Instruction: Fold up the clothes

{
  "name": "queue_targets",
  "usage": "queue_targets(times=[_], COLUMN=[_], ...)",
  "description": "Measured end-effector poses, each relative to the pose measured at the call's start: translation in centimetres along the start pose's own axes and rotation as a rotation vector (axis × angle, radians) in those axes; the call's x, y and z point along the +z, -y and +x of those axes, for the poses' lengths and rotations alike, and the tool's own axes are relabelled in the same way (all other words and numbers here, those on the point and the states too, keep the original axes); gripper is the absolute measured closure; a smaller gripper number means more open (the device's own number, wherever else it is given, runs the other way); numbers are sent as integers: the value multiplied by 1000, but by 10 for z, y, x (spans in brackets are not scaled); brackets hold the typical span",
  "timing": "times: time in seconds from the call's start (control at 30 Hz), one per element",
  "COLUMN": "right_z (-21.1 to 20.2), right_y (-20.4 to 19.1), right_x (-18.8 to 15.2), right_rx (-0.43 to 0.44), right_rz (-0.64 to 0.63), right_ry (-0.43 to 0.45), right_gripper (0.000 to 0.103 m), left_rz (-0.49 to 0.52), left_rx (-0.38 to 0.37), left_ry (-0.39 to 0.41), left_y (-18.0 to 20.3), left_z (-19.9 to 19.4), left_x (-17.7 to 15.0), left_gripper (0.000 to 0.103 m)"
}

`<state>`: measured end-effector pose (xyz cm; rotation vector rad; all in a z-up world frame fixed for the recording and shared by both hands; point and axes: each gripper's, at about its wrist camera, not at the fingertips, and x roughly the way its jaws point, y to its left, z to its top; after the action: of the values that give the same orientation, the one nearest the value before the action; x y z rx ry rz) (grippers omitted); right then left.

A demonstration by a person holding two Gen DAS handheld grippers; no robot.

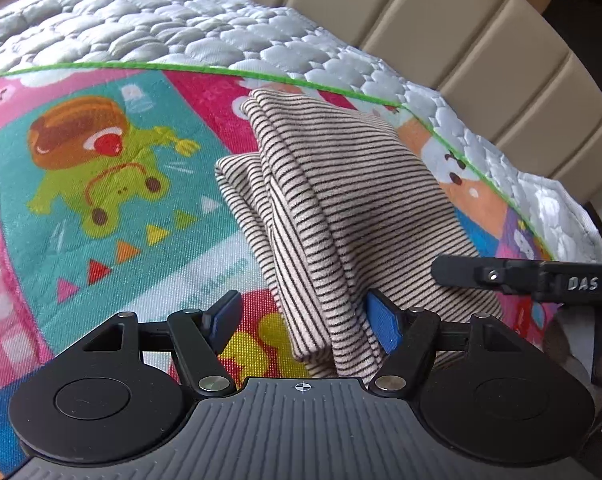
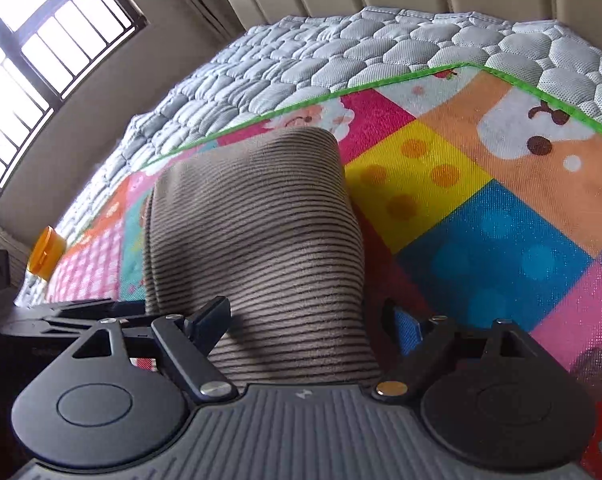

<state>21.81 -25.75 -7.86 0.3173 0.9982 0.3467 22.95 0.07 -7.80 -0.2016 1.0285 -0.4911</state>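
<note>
A folded beige garment with thin dark stripes (image 1: pixel 325 200) lies on a colourful cartoon mat (image 1: pixel 121 184), its length running away from me. My left gripper (image 1: pixel 305 318) is open over the garment's near end. The folded edge lies against the right blue pad, and the left pad stands clear over the mat. In the right wrist view the same garment (image 2: pixel 261 232) fills the space between the fingers of my right gripper (image 2: pixel 305 320), which is open. Its left finger rests at the cloth and its right finger sits just past the cloth's edge. One right gripper finger (image 1: pixel 461 270) reaches in from the right.
The mat has a green hem (image 2: pixel 381 86) and lies on a grey quilted mattress (image 1: pixel 161 20). A beige padded headboard (image 1: pixel 461 20) stands behind it. There is a barred window (image 2: pixel 41 40) at the left, and an orange object (image 2: pixel 47 254) at the bed's left edge.
</note>
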Motion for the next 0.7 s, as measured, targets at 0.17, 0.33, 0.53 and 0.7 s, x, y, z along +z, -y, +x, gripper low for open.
queue_targets(times=[0.17, 0.33, 0.53, 0.7], right_z=[6, 10, 37, 61], right_y=[-8, -16, -16, -20], right_x=[-10, -6, 10, 34], right_rx=[-18, -5, 8, -7], right_rz=[-50, -73, -55, -52], right_ry=[-20, -3, 127, 211], right_gripper=[25, 31, 31, 31], left_rz=[-16, -17, 45, 41], left_rx=[-20, -67, -28, 1], left_ry=[-7, 10, 99, 153], left_y=[-3, -3, -4, -22], left_z=[3, 12, 27, 41], left_x=[0, 12, 52, 80], left_gripper=[29, 37, 42, 42])
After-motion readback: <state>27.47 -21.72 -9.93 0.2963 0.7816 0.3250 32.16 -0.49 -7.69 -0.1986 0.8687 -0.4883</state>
